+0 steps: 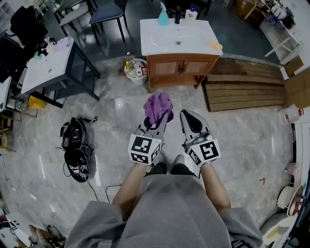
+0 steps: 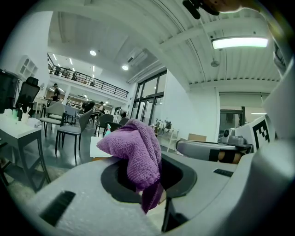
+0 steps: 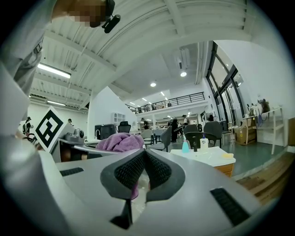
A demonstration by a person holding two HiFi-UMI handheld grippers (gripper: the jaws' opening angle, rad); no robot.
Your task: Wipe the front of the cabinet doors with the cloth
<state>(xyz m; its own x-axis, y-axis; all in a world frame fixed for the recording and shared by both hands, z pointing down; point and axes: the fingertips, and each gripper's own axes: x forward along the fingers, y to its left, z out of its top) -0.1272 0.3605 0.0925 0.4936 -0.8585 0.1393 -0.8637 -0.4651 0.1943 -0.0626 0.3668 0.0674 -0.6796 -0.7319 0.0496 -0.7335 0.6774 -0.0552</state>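
Approach step, wiping not begun: left hand-held gripper clamped on the purple cloth at frame centre, right hand-held gripper closed, empty; cabinet doors (upper centre, seemingly shut) lie well apart, so the cloth must next be carried to them.

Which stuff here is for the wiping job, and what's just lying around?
For the job: cloth, held in the left gripper; cabinet doors.
Lying about: black bag, boards, chairs.
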